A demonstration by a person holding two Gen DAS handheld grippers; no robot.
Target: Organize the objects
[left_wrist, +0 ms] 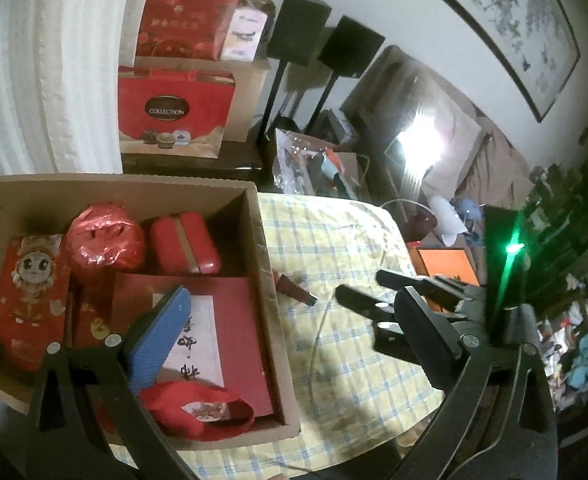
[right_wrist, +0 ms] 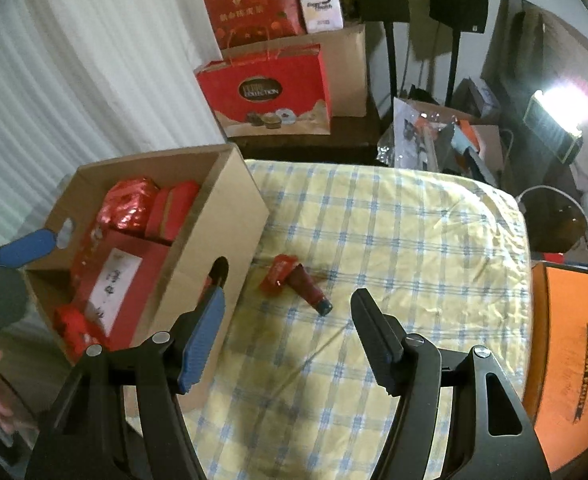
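Blue-padded fingers [left_wrist: 162, 344] of the left hand-held gripper [left_wrist: 278, 340] fill the near edge of the left wrist view, spread wide with nothing between them, hanging over the cardboard box [left_wrist: 262, 240]. That box sits at the left edge of the desk, whose yellow-and-blue checked cloth [right_wrist: 393, 240] is rumpled and soft. Inside it, from left to right: a red packet with a cartoon figure [left_wrist: 30, 280], a crinkled red foil bundle [left_wrist: 102, 240], a small red tin with a tan band [left_wrist: 186, 244], and in front of them a flat red gift box with a white calligraphy label [left_wrist: 214, 328] and a red pouch [left_wrist: 198, 412] on its near corner.

Just right of the box wall, on the cloth, lie what I take to be the things left to put away — a small red wrapper [right_wrist: 280, 272] and a dark red tube with a blue-grey cap [right_wrist: 309, 292], touching each other. The right hand-held gripper [right_wrist: 290, 340] points down at them, jaws partly open and empty, the tube ahead of the gap.

The tube looks light and squeezable, probably smooth-skinned — best pinched across its firmer middle or near the cap, not at the crimped tail where it could slip. The wrapper seems thin and flimsy; a grip on its folded edge would likely hold better than pressing it flat into the soft cloth.

At the right edge sits an orange box [right_wrist: 569, 352], beside the desk.
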